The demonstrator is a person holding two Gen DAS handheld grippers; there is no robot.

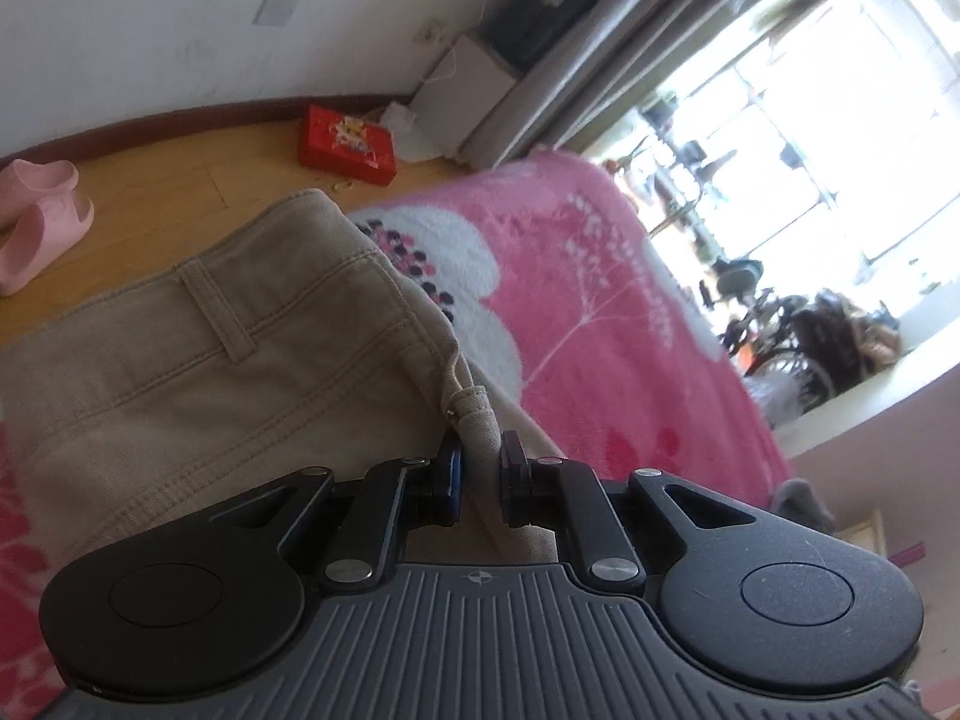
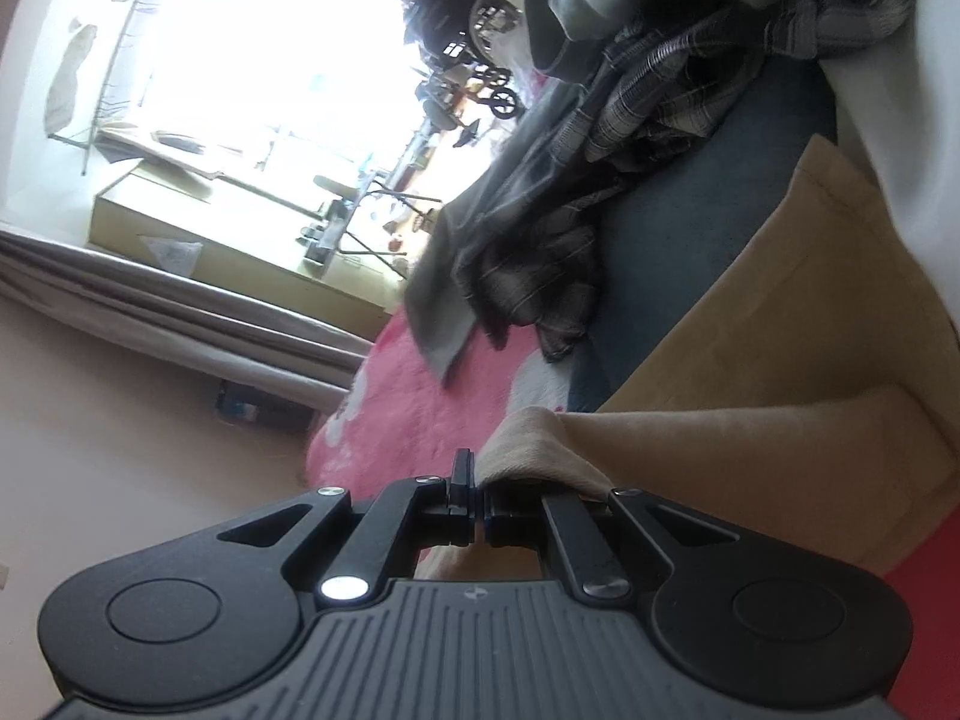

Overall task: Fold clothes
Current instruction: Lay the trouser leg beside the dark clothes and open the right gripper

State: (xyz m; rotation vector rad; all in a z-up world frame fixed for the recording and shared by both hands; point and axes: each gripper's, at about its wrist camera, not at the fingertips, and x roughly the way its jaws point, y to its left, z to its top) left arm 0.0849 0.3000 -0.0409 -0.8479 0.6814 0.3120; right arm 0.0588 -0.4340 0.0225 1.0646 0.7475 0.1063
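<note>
Left wrist view shows the left gripper [image 1: 480, 468] with its 2 fingers [image 1: 450, 474] pinched on a bunched corner of the khaki trousers [image 1: 228, 360], cloth filling the narrow gap between the pads. The trousers lie on the pink blanket [image 1: 600, 276], waistband and 1 belt loop [image 1: 219, 312] facing up; their waistband seams run from lower left toward the gripped corner at the middle, and the cloth reaches up to the blanket's edge nearest the wooden floor [image 1: 150, 180]. Beyond that edge of the blanket, on the floor, sit 2 pink slippers [image 1: 42, 222] and a red box [image 1: 348, 144] whose printed front is too blurred to read. Grey curtains [image 1: 600, 42] hang past the far end of the blanket.

Right wrist view has the right gripper [image 2: 477, 504] with its fingers drawn together on a fold of the same khaki cloth [image 2: 750, 390], which stretches away to the right and upward across the blanket [image 2: 408, 408]. Farther along the blanket lies a heap of dark plaid and grey clothing [image 2: 600, 180]. No readable writing shows on the trousers; each gripper body carries only a small round crosshair mark.
</note>
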